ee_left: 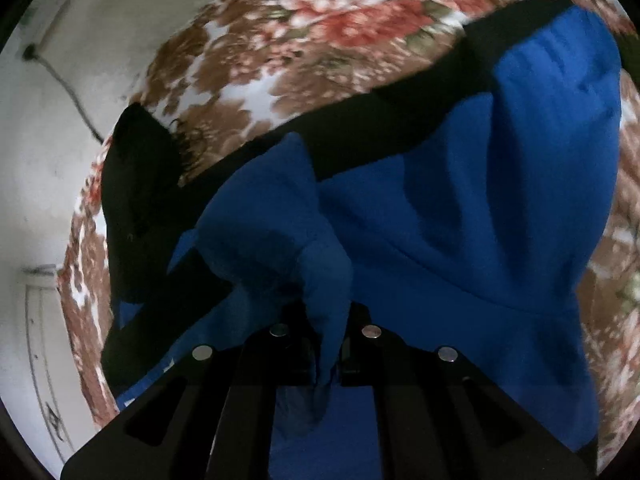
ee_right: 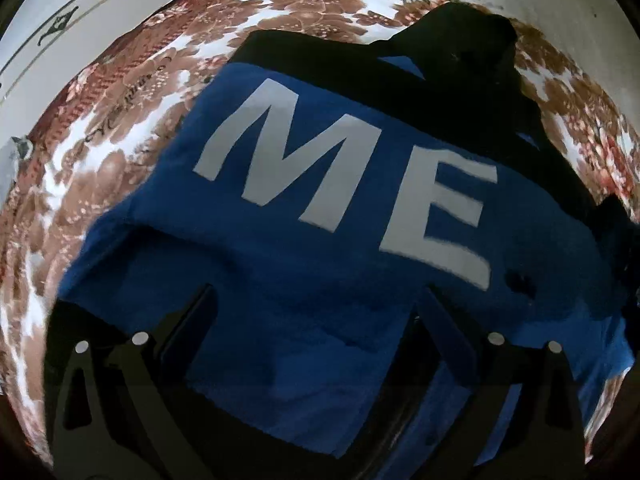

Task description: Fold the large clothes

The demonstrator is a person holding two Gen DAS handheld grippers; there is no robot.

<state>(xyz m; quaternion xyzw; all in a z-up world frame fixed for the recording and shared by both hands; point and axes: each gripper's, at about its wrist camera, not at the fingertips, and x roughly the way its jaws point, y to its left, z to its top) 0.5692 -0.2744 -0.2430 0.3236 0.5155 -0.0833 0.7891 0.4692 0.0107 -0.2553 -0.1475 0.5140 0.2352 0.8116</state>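
A blue garment with black bands lies on a floral bedspread. My left gripper is shut on a bunched fold of its blue fabric and lifts it off the bed. In the right wrist view the same garment lies spread, with large white letters "ME" and a black hood or sleeve part at the far side. My right gripper is open, its fingers wide apart just over the near blue edge, holding nothing.
The floral bedspread surrounds the garment. A pale wall with a dark cable stands beyond the bed at the left. A white panel or door is at the far left of the right wrist view.
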